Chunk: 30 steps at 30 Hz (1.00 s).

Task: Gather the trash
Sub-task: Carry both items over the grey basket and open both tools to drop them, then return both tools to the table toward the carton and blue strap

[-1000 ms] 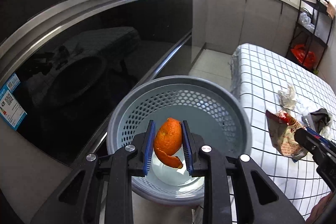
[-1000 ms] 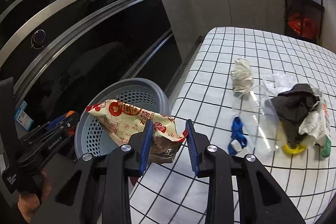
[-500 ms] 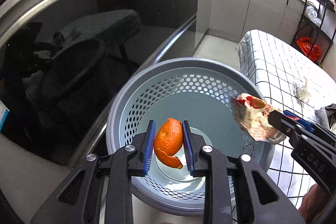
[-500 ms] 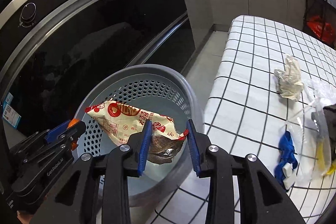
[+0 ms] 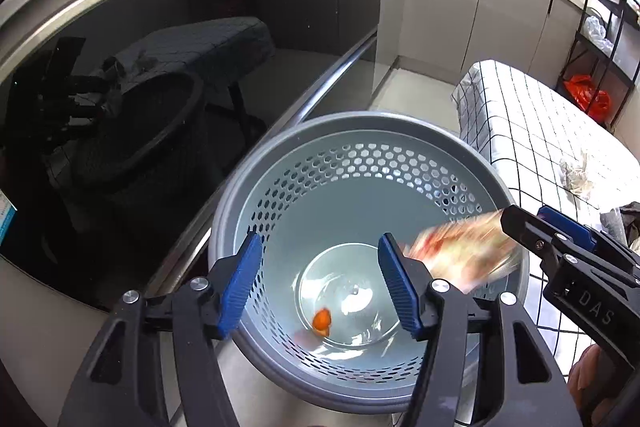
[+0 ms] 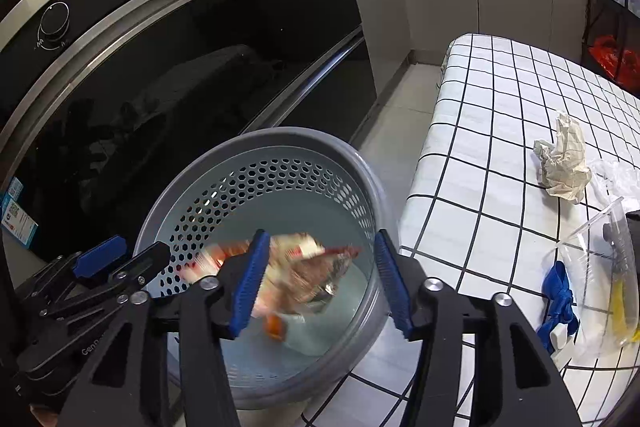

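Note:
A grey perforated waste basket [image 5: 344, 131] stands on the floor beside the table; it also shows in the right wrist view [image 6: 280, 143]. My left gripper [image 5: 322, 281] is open above it. The orange peel [image 5: 321, 321] lies at the basket's bottom, also seen in the right wrist view [image 6: 274, 327]. My right gripper [image 6: 318, 281] is open over the basket. The red and white snack wrapper [image 6: 296, 267] is blurred in mid-air, falling into the basket; it shows in the left wrist view [image 5: 460, 253].
A table with a white checked cloth [image 6: 500, 115] stands right of the basket. On it lie crumpled paper [image 6: 564, 163], a clear plastic bag [image 6: 600, 267] and a blue item [image 6: 560, 303]. A dark glass oven front [image 5: 160, 67] is on the left.
Both grippers have opened. The orange peel has dropped to the basket's bottom. The snack wrapper has left the right gripper and is falling into the basket.

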{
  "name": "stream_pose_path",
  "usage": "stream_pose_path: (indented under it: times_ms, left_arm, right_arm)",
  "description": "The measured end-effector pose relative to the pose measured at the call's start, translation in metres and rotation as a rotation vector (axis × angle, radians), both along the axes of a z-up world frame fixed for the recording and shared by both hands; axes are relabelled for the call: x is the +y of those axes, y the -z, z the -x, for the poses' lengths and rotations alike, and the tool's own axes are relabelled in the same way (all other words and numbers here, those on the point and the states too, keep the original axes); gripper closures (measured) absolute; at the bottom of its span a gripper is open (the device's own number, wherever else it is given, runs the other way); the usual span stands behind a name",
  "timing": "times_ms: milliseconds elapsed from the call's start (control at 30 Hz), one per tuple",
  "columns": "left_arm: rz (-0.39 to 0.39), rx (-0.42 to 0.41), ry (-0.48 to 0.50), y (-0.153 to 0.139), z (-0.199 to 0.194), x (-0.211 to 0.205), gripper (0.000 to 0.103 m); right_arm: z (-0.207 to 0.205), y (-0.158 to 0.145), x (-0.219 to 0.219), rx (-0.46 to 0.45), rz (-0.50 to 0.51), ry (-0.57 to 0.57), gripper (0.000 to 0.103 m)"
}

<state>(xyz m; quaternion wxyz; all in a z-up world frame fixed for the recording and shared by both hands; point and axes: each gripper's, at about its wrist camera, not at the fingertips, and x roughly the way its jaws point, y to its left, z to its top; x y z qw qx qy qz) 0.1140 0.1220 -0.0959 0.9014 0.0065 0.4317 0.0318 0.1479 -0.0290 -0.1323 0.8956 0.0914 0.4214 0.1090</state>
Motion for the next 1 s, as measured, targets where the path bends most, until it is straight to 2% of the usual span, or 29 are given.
stream_pose_path:
  times_ms: [533,1000]
  left_arm:
    - [-0.001,0.002,-0.015,-0.002,0.0,0.005,0.04]
    - [0.013,-0.03,0.011,-0.011,0.013,-0.007,0.03]
  right_arm:
    - [0.004,-0.002,-0.008,-0.001,-0.006,0.009,0.049]
    - [0.029,-0.011,-0.026,-0.006,0.013,0.049,0.041]
